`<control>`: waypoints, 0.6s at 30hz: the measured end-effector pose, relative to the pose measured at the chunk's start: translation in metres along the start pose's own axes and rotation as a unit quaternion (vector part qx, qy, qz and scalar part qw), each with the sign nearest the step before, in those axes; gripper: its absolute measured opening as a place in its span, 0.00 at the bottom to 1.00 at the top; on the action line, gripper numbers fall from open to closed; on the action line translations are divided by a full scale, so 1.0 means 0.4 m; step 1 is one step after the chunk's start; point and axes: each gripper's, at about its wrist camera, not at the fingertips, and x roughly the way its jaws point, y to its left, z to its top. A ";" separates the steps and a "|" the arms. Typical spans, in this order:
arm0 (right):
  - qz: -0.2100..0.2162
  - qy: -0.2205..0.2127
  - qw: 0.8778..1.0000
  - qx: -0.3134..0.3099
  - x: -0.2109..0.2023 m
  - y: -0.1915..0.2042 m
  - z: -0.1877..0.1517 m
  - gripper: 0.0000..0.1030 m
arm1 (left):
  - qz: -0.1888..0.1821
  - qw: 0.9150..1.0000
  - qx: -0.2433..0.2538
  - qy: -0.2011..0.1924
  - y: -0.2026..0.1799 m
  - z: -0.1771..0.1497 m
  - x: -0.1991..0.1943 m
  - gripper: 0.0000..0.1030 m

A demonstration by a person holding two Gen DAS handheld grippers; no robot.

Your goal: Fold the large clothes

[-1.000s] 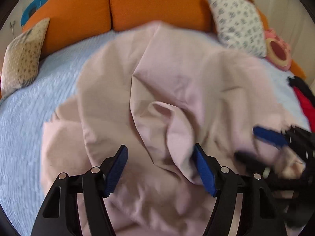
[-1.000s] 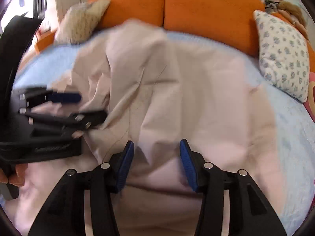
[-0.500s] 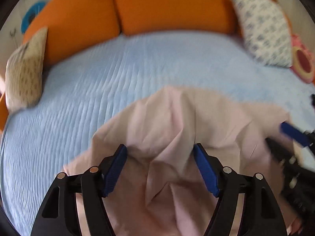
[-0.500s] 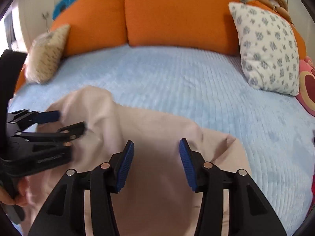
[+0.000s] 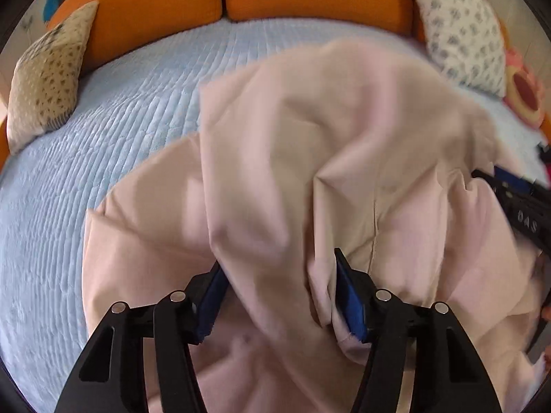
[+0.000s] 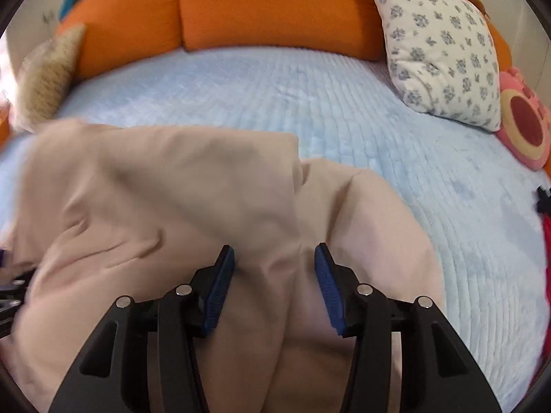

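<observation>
Half a second earlier the pink garment (image 5: 344, 158) lay low in the left wrist view; now it billows up toward the upper right, its long folds running from lower centre to upper right across the blue bed (image 5: 103, 130). The left tongs (image 5: 280, 296) have just been closing, cloth bunched between them. The right tongs (image 6: 275, 285) stand spread, fabric draped between, not clearly pinched.

Both wrist views look steeply down, close over pink cloth (image 5: 310, 172), toward orange cushions (image 6: 275, 3); shared: bed (image 6: 344, 103).
</observation>
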 end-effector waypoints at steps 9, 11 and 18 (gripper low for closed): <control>0.007 -0.101 0.990 -0.102 -0.327 0.070 -0.150 0.83 | 0.003 0.997 0.005 -0.079 0.006 -0.149 -0.166 0.69; -0.026 -0.090 0.989 -0.111 -0.329 0.079 -0.187 0.83 | -0.003 0.998 -0.011 -0.069 0.005 -0.167 -0.158 0.69; 0.077 -0.034 0.996 0.016 -0.243 0.048 -0.222 0.83 | -0.047 0.996 -0.047 -0.063 0.002 -0.158 -0.119 0.69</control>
